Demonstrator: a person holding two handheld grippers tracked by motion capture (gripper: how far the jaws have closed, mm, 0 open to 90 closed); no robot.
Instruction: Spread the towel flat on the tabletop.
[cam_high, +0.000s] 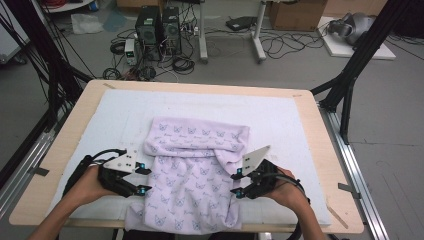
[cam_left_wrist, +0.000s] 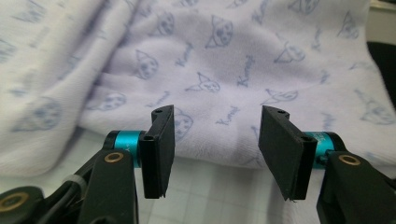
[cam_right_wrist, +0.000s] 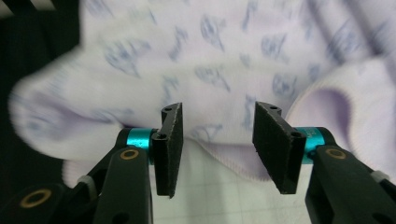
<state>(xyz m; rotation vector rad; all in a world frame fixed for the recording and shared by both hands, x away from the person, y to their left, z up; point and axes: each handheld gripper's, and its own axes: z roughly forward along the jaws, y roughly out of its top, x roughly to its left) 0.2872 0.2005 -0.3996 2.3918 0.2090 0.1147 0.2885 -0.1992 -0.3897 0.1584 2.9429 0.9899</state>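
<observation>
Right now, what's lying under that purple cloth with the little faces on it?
The purple cloth lies on a white gridded mat, which sits on a wooden table. Whatever may lie beneath the cloth's folded layers is covered, and its near edge hangs over the table's front.

We see a soft, matt lilac cloth (cam_high: 192, 172) with a knitted look. It lies on a white gridded mat (cam_high: 280, 115). The worktop (cam_high: 320, 150) shows smooth pale wood.
</observation>
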